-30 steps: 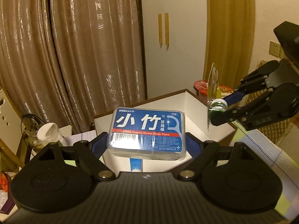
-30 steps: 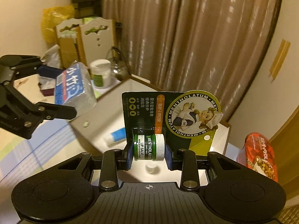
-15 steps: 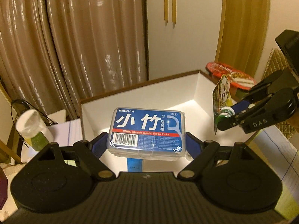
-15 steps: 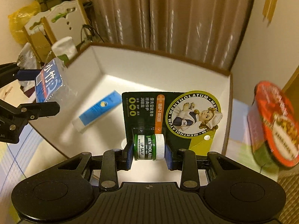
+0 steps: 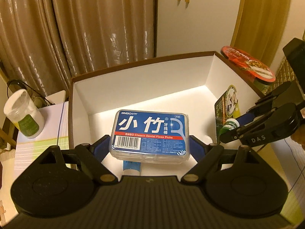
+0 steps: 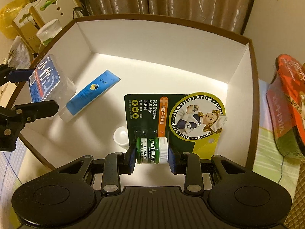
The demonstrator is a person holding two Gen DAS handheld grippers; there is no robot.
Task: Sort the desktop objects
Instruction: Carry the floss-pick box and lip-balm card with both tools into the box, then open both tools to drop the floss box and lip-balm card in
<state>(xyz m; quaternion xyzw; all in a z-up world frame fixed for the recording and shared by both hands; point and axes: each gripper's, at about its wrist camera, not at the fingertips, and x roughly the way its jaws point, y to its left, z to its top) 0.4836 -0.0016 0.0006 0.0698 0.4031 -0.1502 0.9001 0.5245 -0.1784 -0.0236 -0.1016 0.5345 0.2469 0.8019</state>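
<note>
My left gripper is shut on a clear box of dental floss picks with a blue label, held above the open white box. My right gripper is shut on a green Mentholatum lip salve pack with its card backing, held over the box's floor. Each gripper shows in the other's view: the right one at the right, the left one at the left with the floss box. A blue tube and a small white cap lie in the box.
A red-lidded instant noodle bowl stands right of the box. A white jar with a green label stands to its left. Brown curtains hang behind. A checked tablecloth covers the table.
Both grippers have moved forward and tilted down over the white box, still holding their items. The box's inside now fills both views.
</note>
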